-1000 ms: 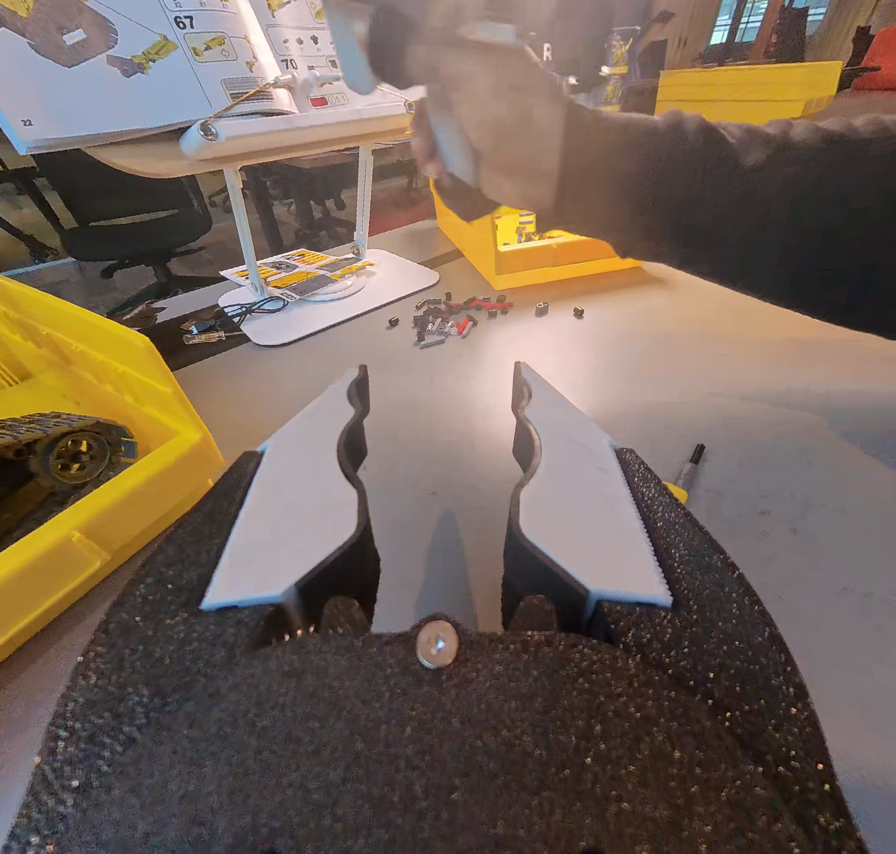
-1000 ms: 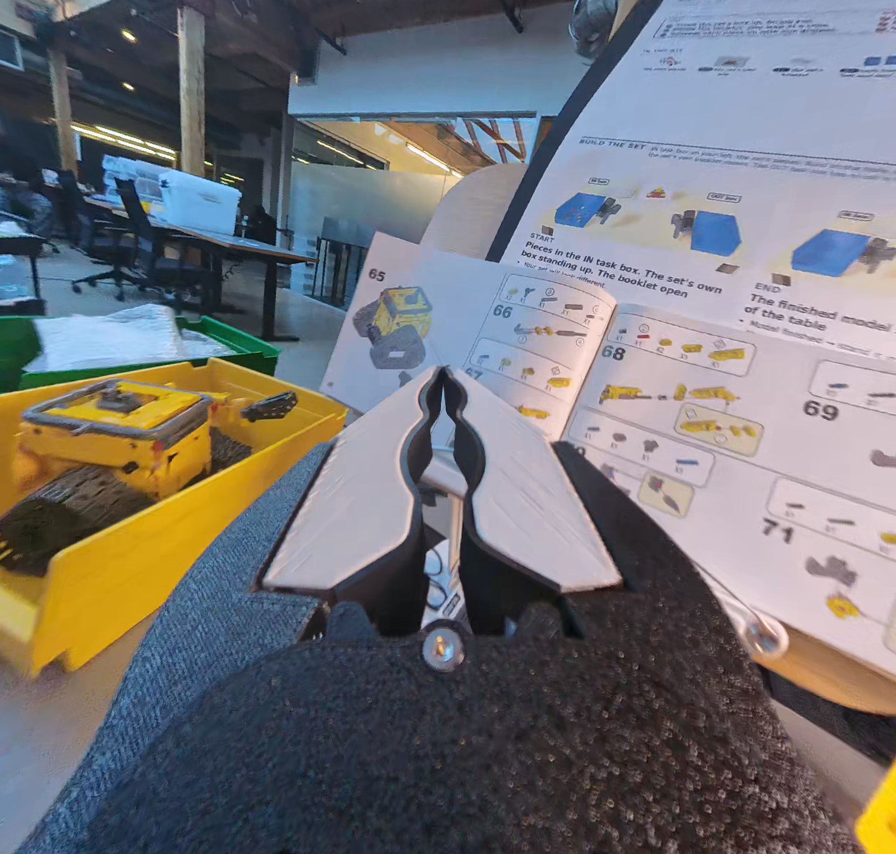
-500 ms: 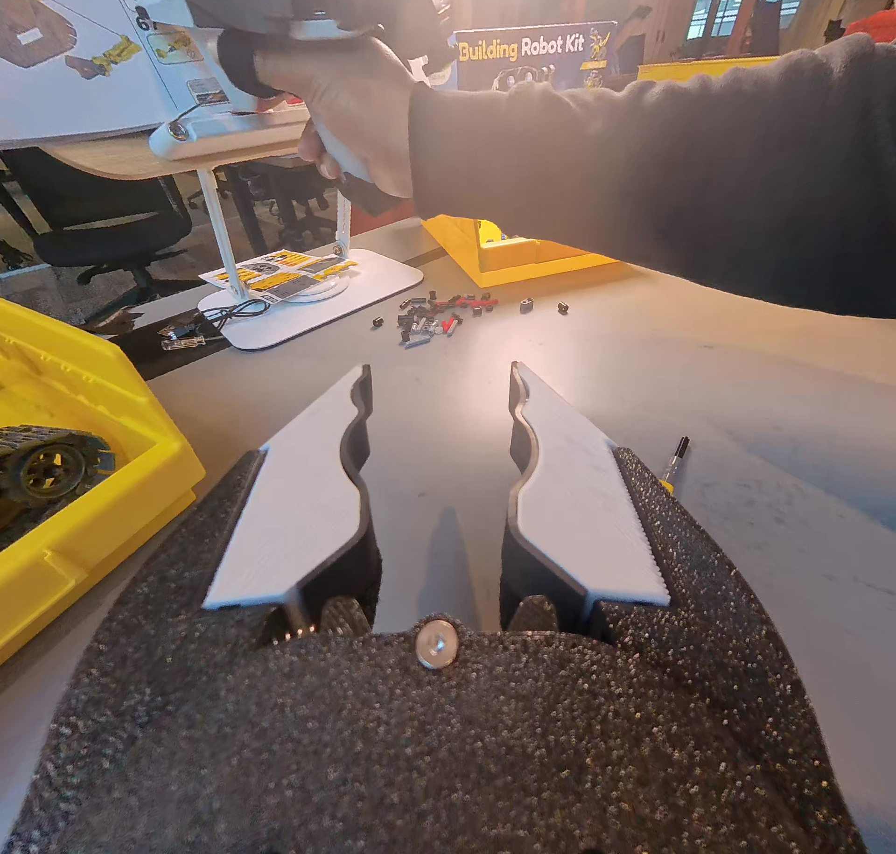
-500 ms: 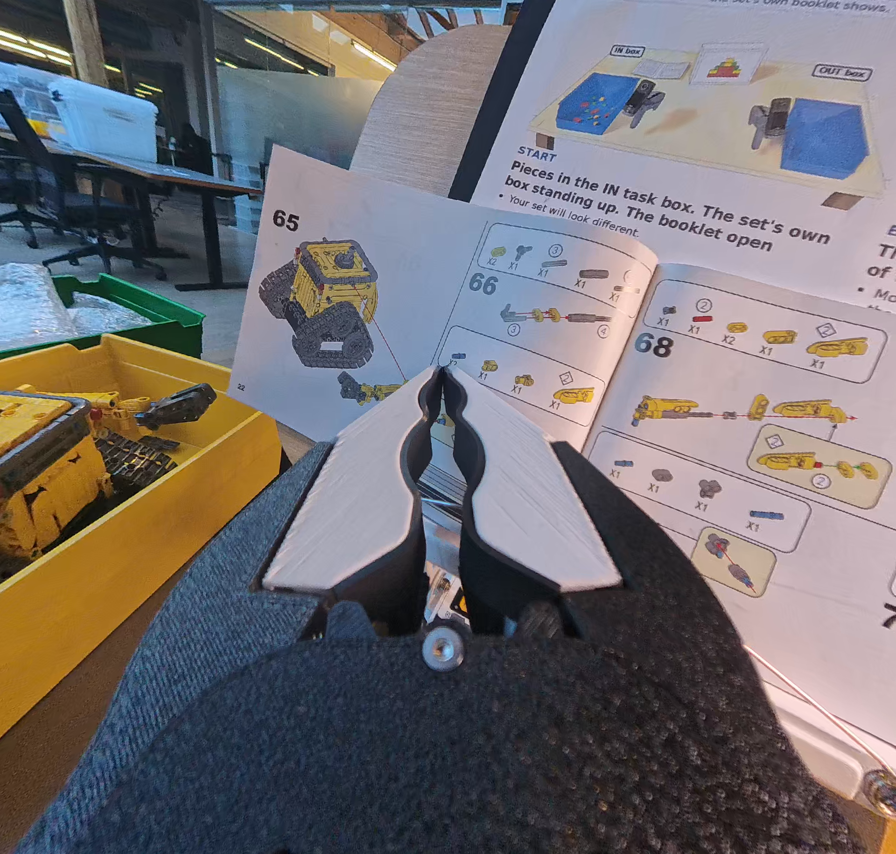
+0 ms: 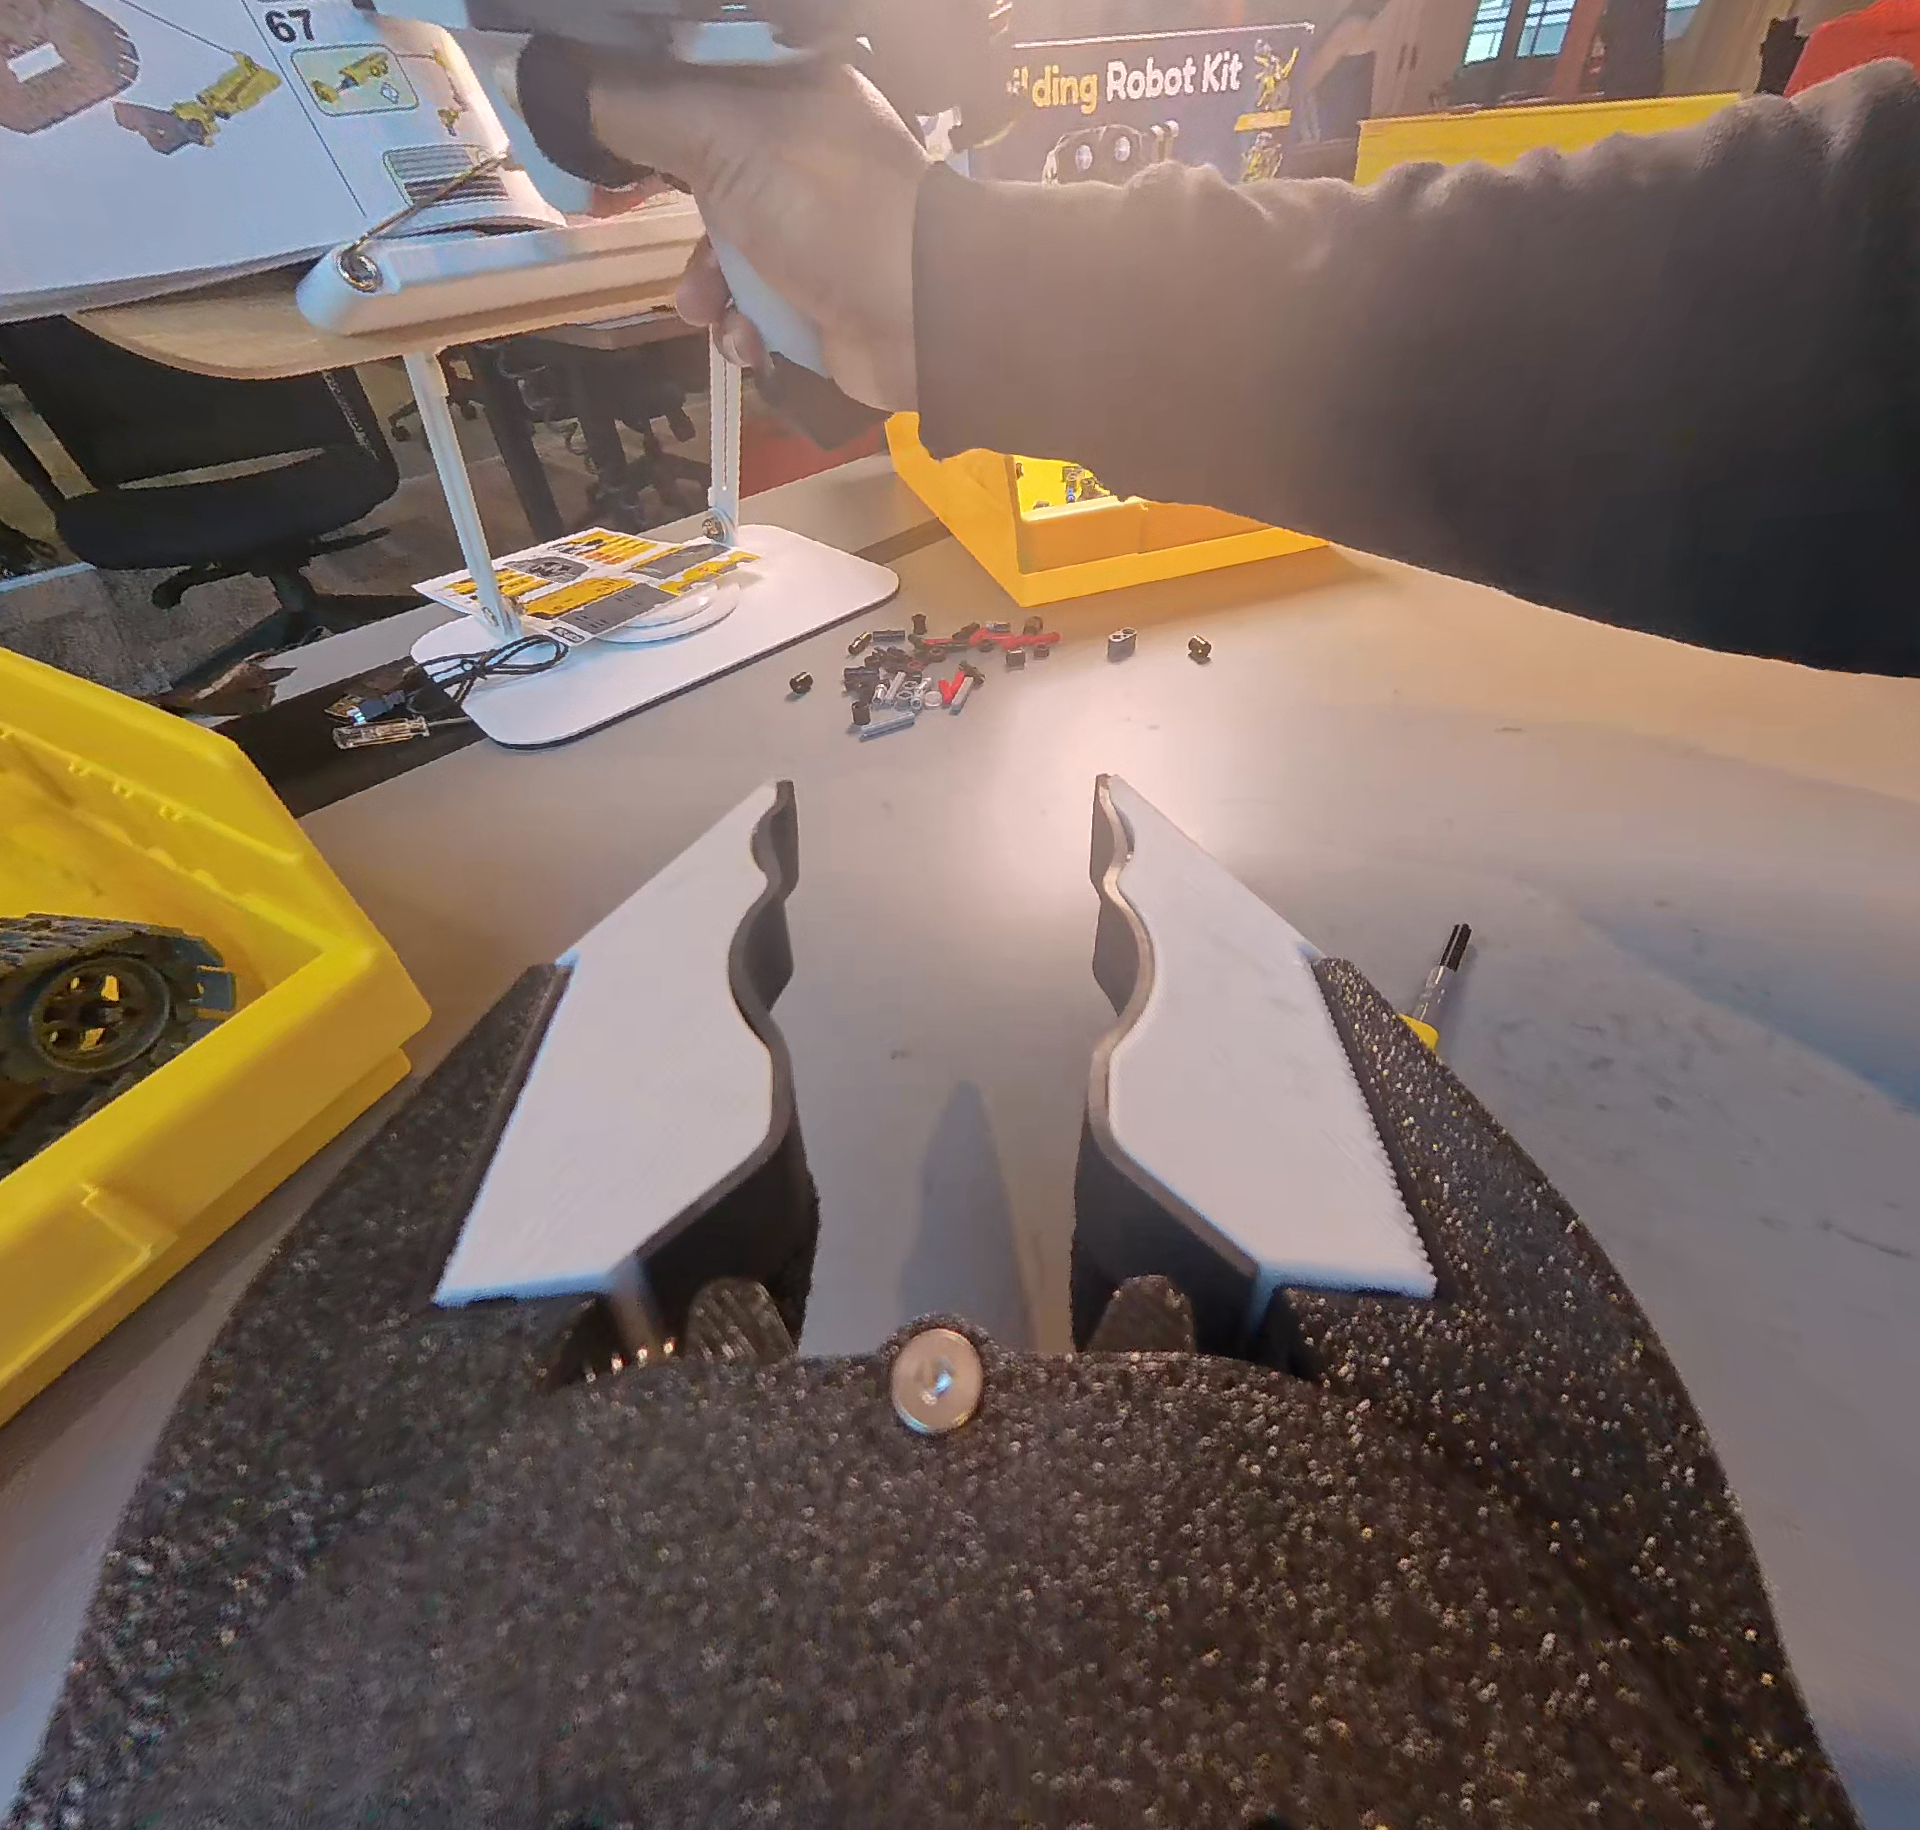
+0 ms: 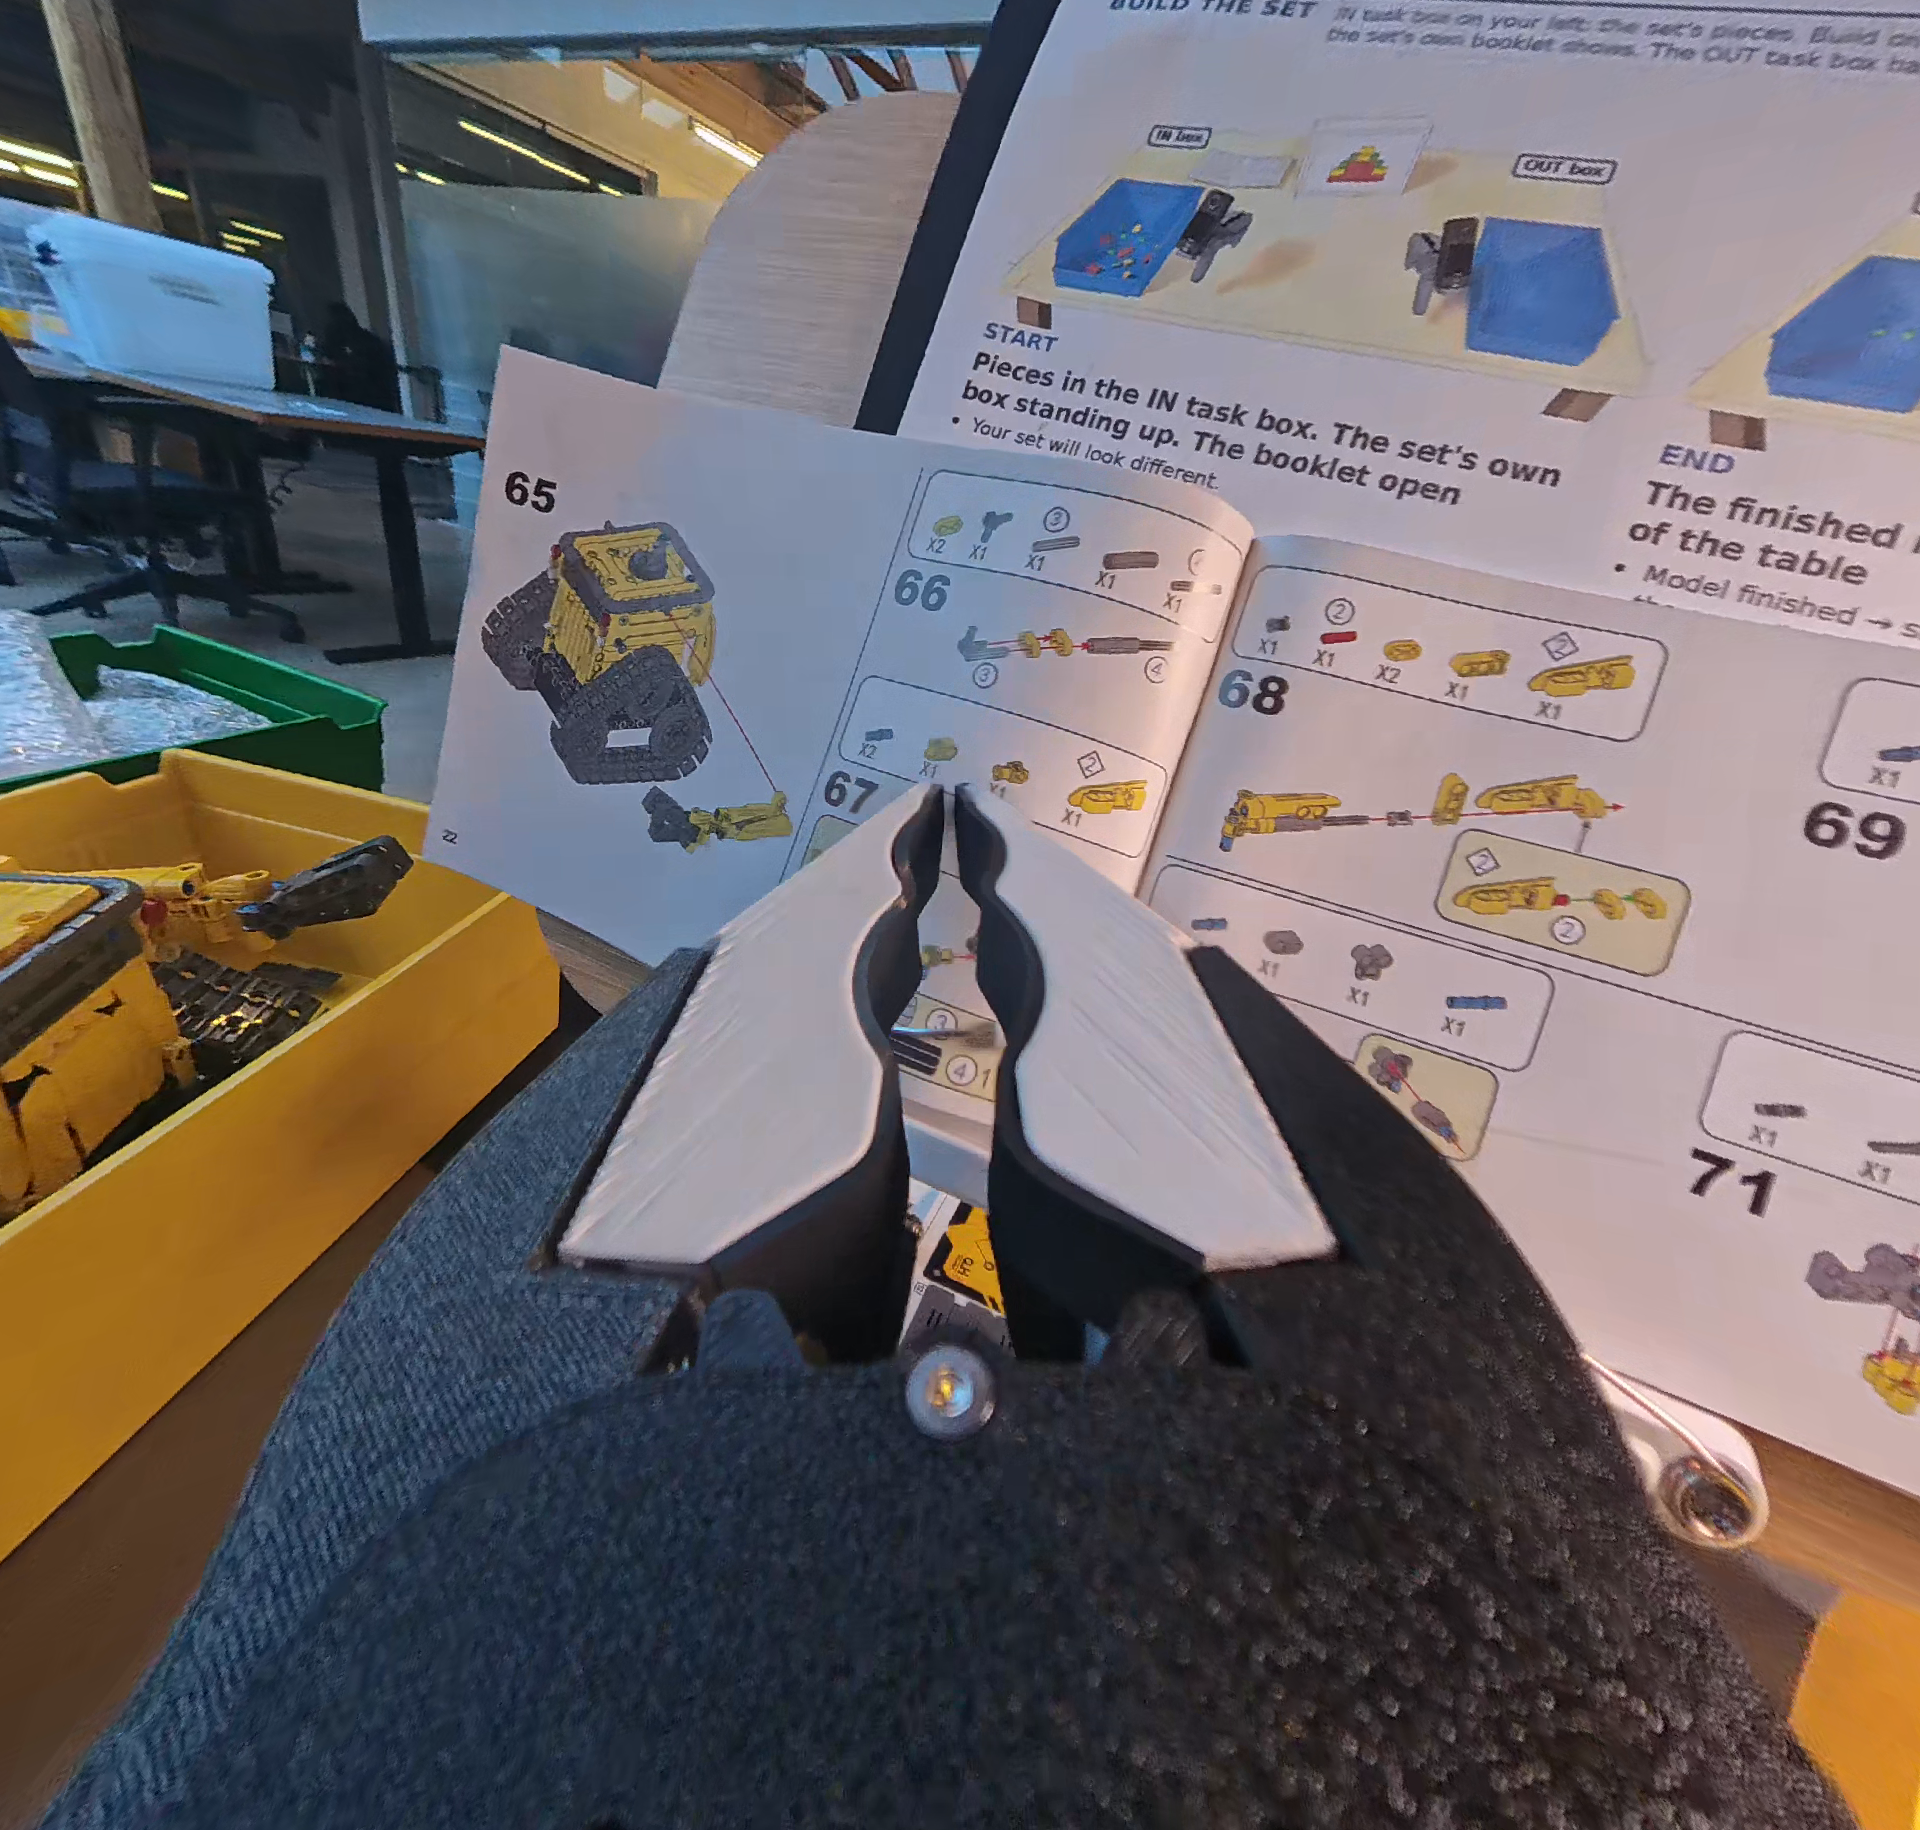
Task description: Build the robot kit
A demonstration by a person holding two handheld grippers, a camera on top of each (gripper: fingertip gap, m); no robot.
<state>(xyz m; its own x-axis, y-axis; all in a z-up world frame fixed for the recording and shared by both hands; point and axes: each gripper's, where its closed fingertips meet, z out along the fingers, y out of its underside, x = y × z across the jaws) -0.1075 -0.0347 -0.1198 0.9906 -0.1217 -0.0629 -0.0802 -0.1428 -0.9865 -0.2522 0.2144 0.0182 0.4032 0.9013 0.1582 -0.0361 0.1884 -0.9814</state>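
Two grippers work over a grey table (image 5: pixel 1351 845). Left of the left gripper (image 5: pixel 943 804), whose jaws stand wide apart and empty above bare tabletop, sits a yellow bin (image 5: pixel 208 1084) holding a tracked yellow model (image 6: pixel 94 1011). Ahead of the right gripper (image 6: pixel 948 793), jaws nearly closed on nothing, an open instruction booklet (image 6: pixel 1039 700) rests on a white stand (image 5: pixel 665 627), the tips just before its left page. Small loose black and red parts (image 5: pixel 935 668) lie well ahead of the left gripper; a marker pen (image 5: pixel 1439 970) lies just to its right.
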